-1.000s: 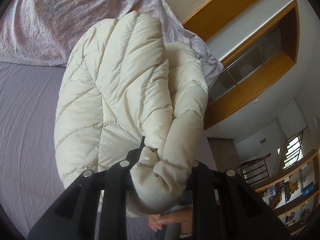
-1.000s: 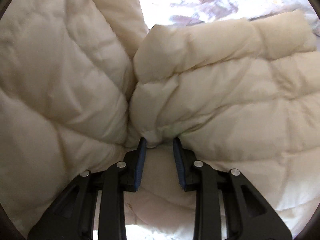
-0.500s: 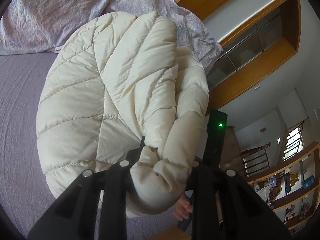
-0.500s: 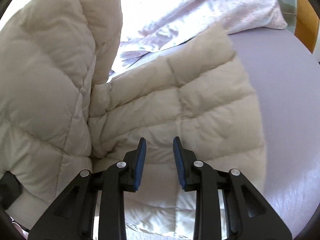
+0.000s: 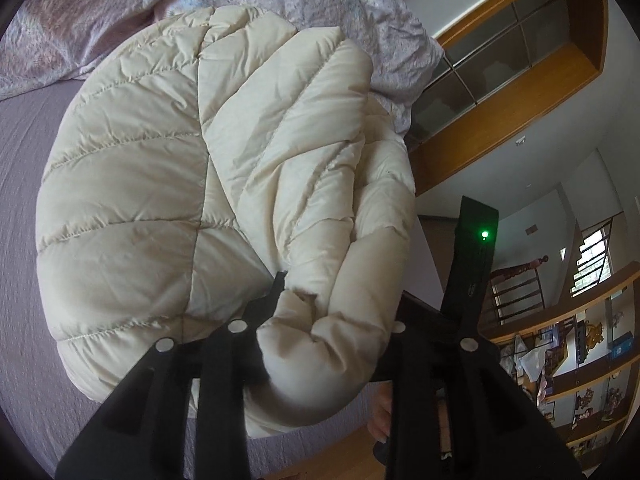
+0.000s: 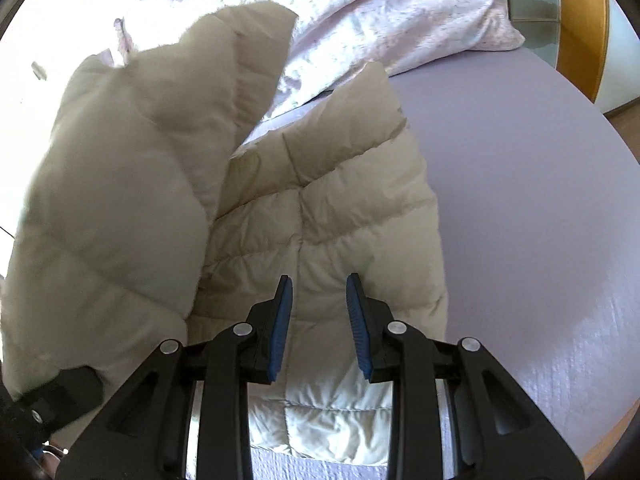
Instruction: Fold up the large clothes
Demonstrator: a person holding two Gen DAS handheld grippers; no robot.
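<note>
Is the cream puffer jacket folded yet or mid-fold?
Mid-fold: one part of the puffer jacket lies on the bed; the left claw holds the rest raised.

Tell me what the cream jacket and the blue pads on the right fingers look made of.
Cream jacket: likely down-filled nylon or polyester, with a slight sheen, stitched channels and puffy baffles. Blue pads: probably rubber or soft plastic, matte and finely ribbed, on black plastic-looking fingers.

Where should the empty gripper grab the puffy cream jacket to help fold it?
Probably the far right corner of the cream quilted puffer jacket lying flat on the lilac bed sheet. The open right gripper should come from the sheet side: that edge lies free and is thin enough to pinch. The left gripper already clamps the raised part.
</note>
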